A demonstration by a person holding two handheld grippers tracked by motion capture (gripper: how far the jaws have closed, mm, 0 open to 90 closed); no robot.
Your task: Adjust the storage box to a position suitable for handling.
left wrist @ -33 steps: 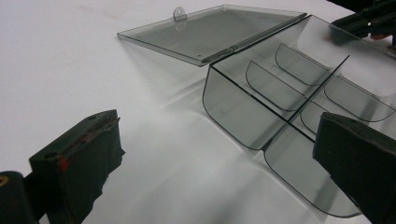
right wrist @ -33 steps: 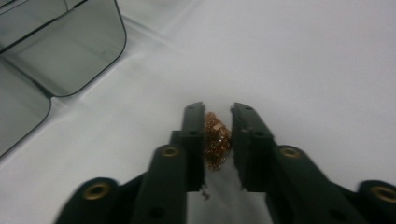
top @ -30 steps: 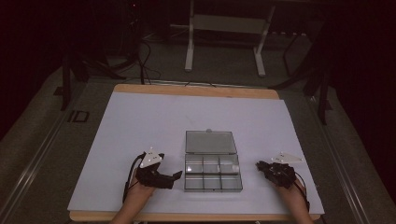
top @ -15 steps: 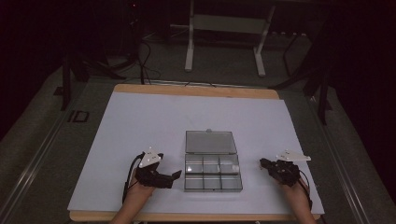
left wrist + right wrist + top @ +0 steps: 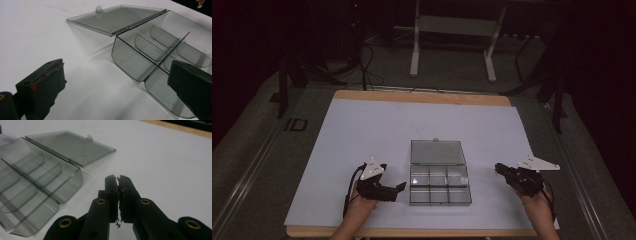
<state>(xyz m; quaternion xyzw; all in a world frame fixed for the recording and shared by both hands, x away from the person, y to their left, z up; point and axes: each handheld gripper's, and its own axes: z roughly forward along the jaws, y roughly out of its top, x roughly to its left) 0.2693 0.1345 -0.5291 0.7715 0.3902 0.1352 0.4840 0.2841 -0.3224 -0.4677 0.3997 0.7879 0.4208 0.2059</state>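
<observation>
The clear compartment box lies open and, as far as I can tell, empty on the surface between both hands. Left tool, jaws apart, waits beside it; right tool, jaws together, holds nothing. Next, likely closing the lid.

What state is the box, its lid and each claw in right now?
Box: open, compartments look empty, flat on the table.
Lid: swung fully back, lying flat behind the box.
Left claw: open, jaws wide, nothing between them, beside the box's left edge.
Right claw: shut, holding nothing, apart from the box on its right.
</observation>
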